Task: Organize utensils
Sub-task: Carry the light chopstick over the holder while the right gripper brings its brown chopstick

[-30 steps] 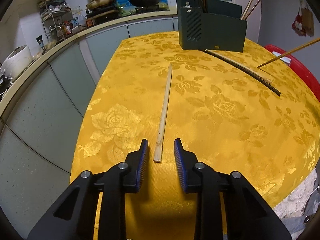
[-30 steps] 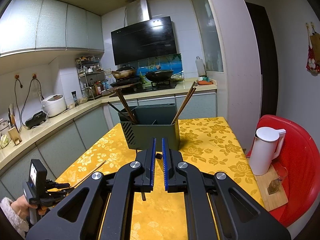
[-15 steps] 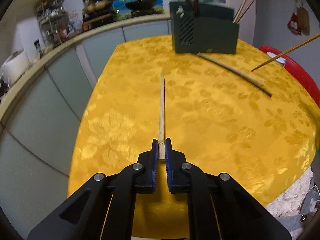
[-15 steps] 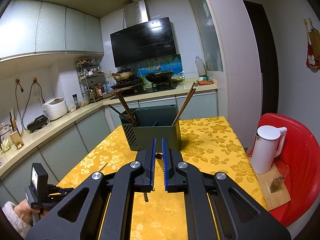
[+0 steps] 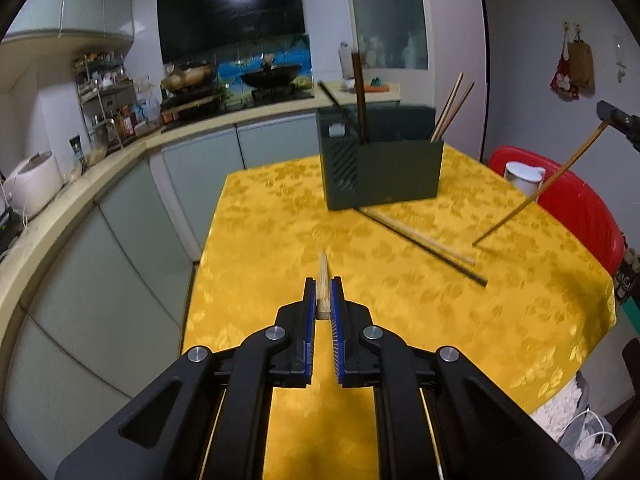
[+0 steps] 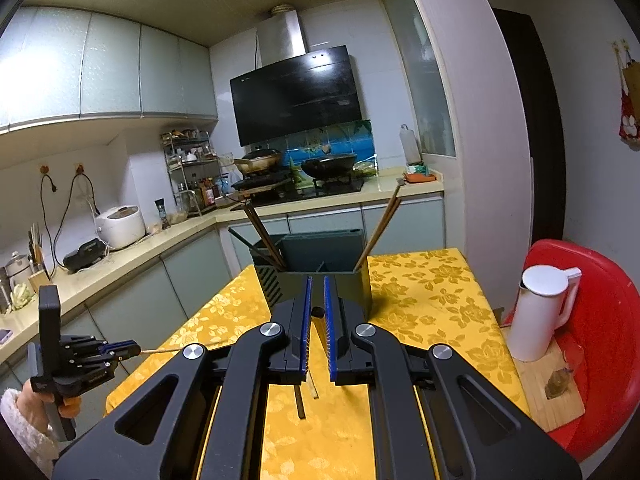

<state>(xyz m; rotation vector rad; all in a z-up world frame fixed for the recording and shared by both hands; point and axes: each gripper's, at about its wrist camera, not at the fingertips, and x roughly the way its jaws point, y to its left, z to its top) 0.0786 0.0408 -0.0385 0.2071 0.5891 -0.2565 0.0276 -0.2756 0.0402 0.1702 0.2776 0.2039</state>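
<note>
While the left tongs (image 5: 323, 299) pinch the near end of a pale bamboo chopstick (image 5: 323, 280) between their blue pads, the stick points straight ahead, seen almost end-on, lifted above the yellow floral tabletop (image 5: 400, 320). Farther back stands a dark green utensil holder (image 5: 380, 160) with dark chopsticks upright in its left compartment and two light ones leaning out of its right end. Two more chopsticks (image 5: 424, 240), one pale and one dark, lie side by side on the cloth just in front of the holder, running diagonally toward the right. At the right edge, another long chopstick (image 5: 540, 192) slants down from the right tongs (image 5: 610, 114), its lower tip in the air over the cloth. A white jug (image 5: 524, 178) sits beyond on a red chair (image 5: 580, 208).

From the right wrist view, the right tongs (image 6: 316, 320) are closed narrowly on a chopstick (image 6: 314, 368) that hangs down behind the pads, with a dark stick (image 6: 299, 400) showing beside it below. The utensil holder (image 6: 312, 264) stands directly ahead on the tabletop (image 6: 420, 300). At lower left, the left tongs (image 6: 134, 347), carried by a hand (image 6: 30, 392) in a fuzzy white sleeve, grip the bamboo chopstick (image 6: 168, 349), held nearly level above the cloth's edge. The white jug (image 6: 540, 312) rests on a wooden board (image 6: 552, 392) on the red chair (image 6: 600, 340).
</note>
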